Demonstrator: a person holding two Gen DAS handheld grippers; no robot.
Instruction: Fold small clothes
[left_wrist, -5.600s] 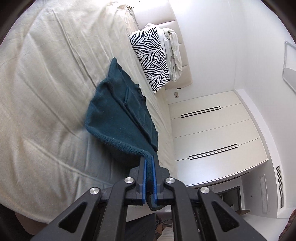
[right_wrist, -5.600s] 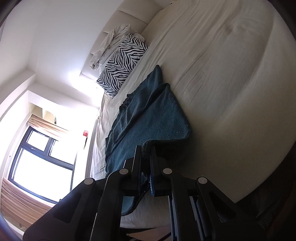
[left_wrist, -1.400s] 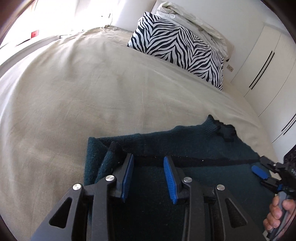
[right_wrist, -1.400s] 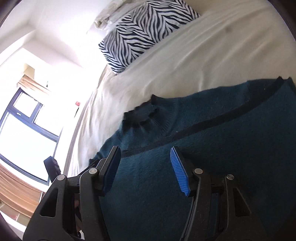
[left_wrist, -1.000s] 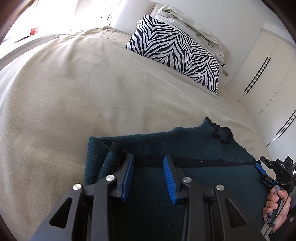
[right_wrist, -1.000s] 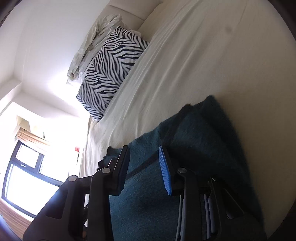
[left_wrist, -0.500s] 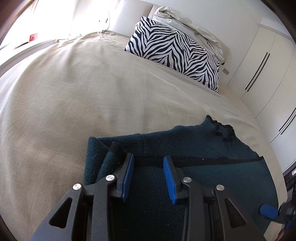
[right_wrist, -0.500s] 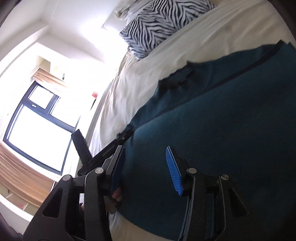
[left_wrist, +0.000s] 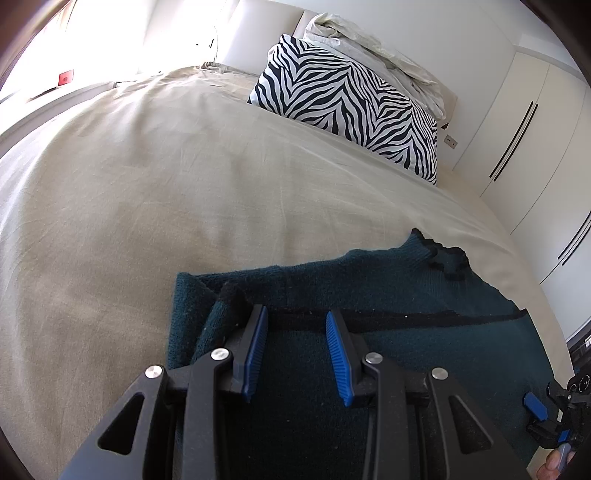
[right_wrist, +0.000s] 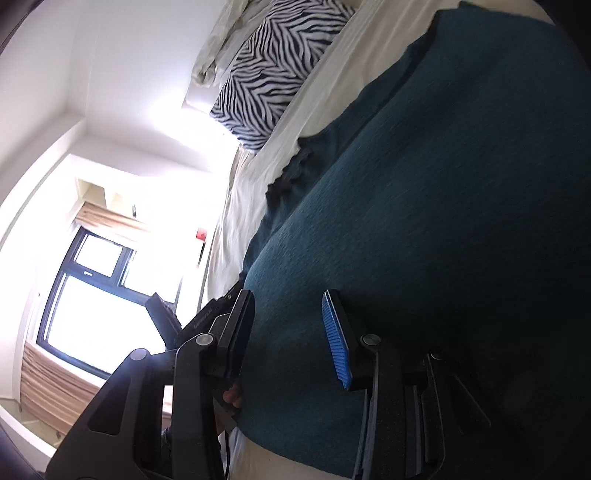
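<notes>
Nearest in the left wrist view, the left gripper (left_wrist: 295, 343) hovers low over a dark teal sweater (left_wrist: 388, 295) with its blue pads spread apart and nothing between them. Similarly, the right gripper (right_wrist: 286, 332) is spread wide and empty over the same sweater (right_wrist: 443, 203), tilted steeply to one side. Only the left view shows the right gripper (left_wrist: 543, 417) from outside, at the sweater's near right edge. The sweater lies folded on the beige bed (left_wrist: 184, 184), collar toward the far side. Beyond stands a zebra-striped pillow (left_wrist: 351, 107), then white wardrobe doors (left_wrist: 524, 129); the right view alone shows a window (right_wrist: 99, 295).
</notes>
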